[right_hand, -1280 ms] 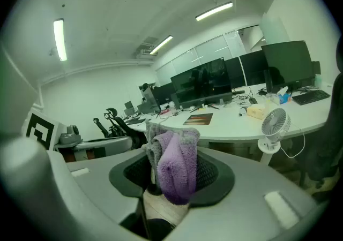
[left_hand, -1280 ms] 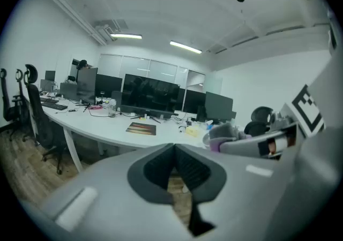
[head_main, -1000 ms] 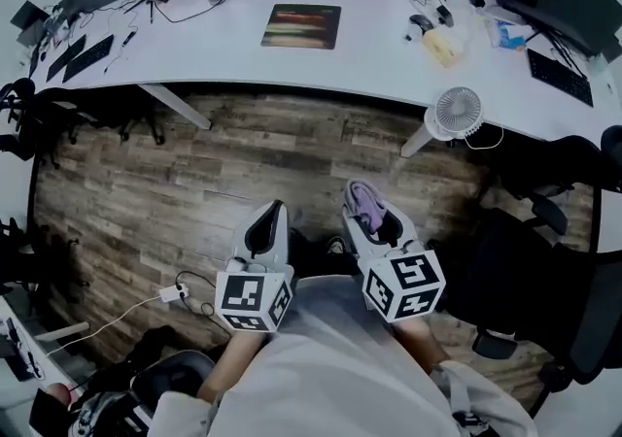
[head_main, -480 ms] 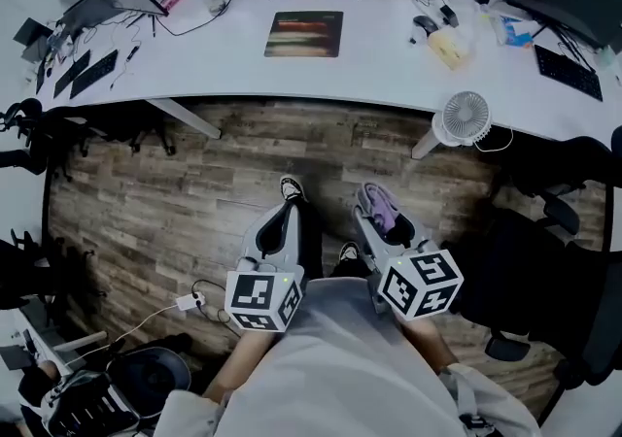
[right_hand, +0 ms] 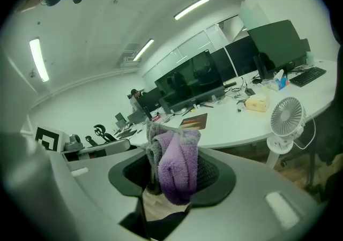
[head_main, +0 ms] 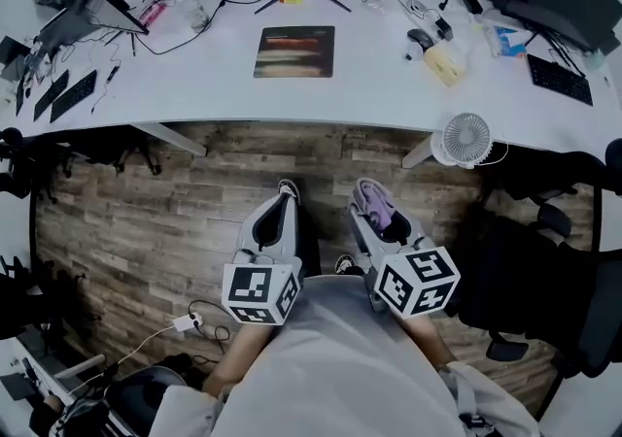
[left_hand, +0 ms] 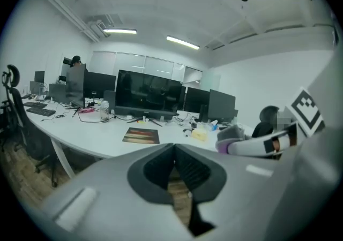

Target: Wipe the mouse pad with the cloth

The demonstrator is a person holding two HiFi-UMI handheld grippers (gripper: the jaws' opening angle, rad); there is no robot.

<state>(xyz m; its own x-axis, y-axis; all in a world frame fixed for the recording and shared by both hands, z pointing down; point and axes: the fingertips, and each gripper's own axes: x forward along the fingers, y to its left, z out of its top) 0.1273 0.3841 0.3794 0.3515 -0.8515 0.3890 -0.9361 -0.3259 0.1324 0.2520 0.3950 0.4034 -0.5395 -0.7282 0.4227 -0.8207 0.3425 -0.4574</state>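
Head view suggests the approach step: the right hand-held gripper (head_main: 372, 194) is clamped on the cloth (head_main: 377, 210), the left hand-held gripper (head_main: 280, 204) is together and seemingly empty, and the mouse pad (head_main: 294, 50) lies well apart on the surface (head_main: 369, 90) ahead, so next the cloth must be carried onto it.

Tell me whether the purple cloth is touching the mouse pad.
Apart. The head view shows the cloth clamped in the right gripper above the wooden floor, while the mouse pad lies on the white desk ahead.
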